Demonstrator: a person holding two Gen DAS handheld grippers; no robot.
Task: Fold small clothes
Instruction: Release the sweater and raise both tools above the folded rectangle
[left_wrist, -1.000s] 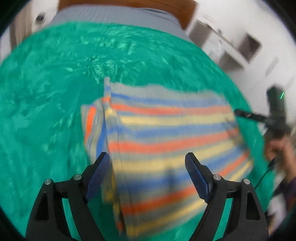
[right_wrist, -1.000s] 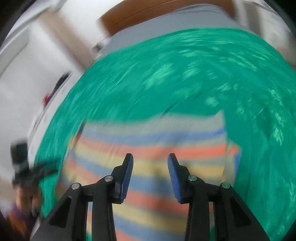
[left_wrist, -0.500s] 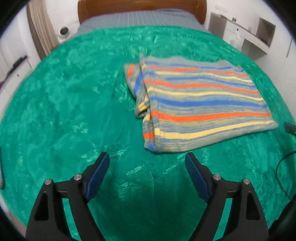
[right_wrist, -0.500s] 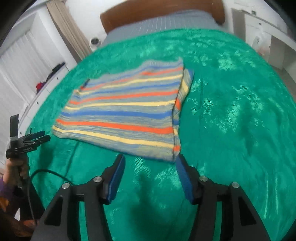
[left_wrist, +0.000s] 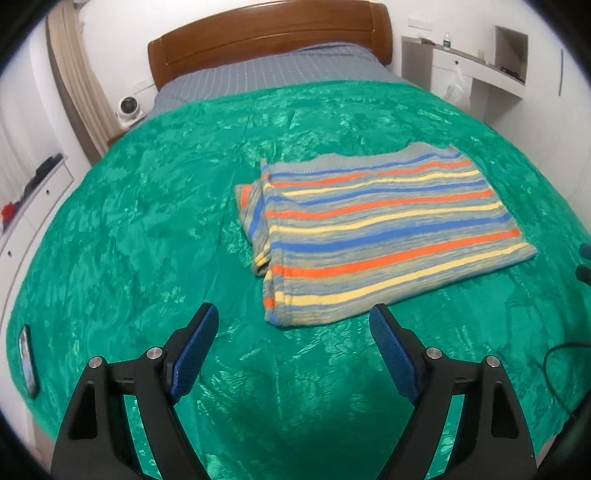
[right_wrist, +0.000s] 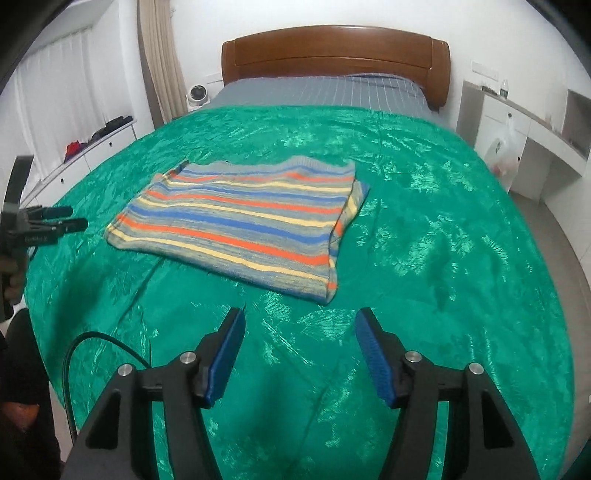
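Observation:
A striped knit garment (left_wrist: 373, 229), orange, blue, yellow and grey, lies folded flat on the green bedspread (left_wrist: 129, 229). It also shows in the right wrist view (right_wrist: 243, 221). My left gripper (left_wrist: 293, 339) is open and empty, held above the bedspread just short of the garment's near corner. My right gripper (right_wrist: 299, 339) is open and empty, also held back from the garment's near edge. The left gripper shows at the left edge of the right wrist view (right_wrist: 55, 218); the tips of the right gripper (left_wrist: 583, 260) show at the right edge of the left wrist view.
A wooden headboard (right_wrist: 332, 55) and grey striped sheet (right_wrist: 325, 92) lie at the far end. White drawers (right_wrist: 85, 155) stand left, a white desk (right_wrist: 535, 140) with a plastic bag (right_wrist: 504, 153) right. A phone (left_wrist: 27, 360) lies at the bedspread's left edge. A black cable (right_wrist: 92, 343) hangs near.
Both grippers have pulled back and up from over the garment. The right gripper's jaws have opened wider. The garment now lies folded and free on the bedspread.

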